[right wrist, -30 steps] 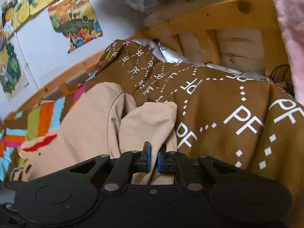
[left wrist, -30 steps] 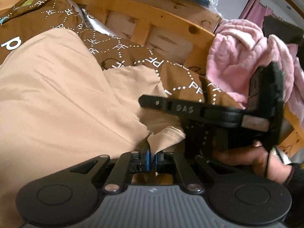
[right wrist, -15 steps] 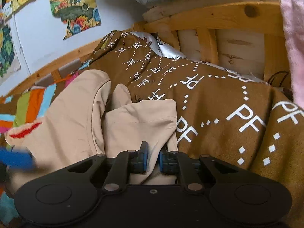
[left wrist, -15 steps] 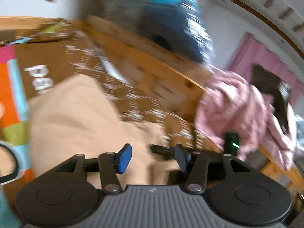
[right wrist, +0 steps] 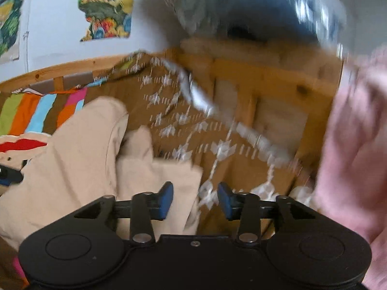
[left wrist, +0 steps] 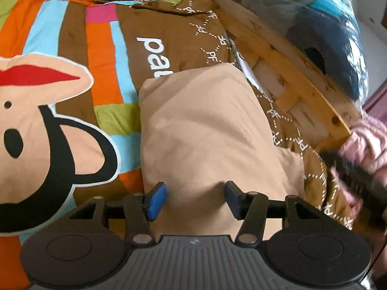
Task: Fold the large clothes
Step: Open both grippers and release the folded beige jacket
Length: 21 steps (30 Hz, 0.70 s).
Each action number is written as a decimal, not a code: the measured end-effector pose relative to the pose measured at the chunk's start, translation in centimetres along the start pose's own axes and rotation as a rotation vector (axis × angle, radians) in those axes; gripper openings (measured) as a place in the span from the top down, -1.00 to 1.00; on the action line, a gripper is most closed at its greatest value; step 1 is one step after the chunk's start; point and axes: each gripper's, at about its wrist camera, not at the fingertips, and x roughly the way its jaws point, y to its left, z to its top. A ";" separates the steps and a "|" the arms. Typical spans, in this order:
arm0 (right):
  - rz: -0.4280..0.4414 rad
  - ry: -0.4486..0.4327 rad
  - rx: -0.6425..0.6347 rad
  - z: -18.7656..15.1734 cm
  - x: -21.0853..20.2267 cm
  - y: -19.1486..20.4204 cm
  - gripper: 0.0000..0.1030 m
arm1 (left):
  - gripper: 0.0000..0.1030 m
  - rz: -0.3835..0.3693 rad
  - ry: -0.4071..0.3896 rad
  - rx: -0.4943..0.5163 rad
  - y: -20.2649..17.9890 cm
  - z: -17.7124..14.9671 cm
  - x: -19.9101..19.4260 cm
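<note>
Tan garment [left wrist: 208, 130] edge between parted fingers [left wrist: 157, 200]

My left gripper [left wrist: 195, 199]: jaws spread wide, nothing between the blue pads. My right gripper [right wrist: 195, 201]: jaws likewise parted and empty; its dark body shows blurred to the right of my left gripper.

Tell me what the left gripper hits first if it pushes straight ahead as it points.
Most likely the tan garment: it fills the view just beyond the open left gripper. Depth is unclear.
</note>
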 end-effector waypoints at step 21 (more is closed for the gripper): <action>0.324 0.094 -0.208 4.1 16.3 10.7 0.22 | -0.17 0.088 -0.052 0.226 -3.1 -2.2 1.4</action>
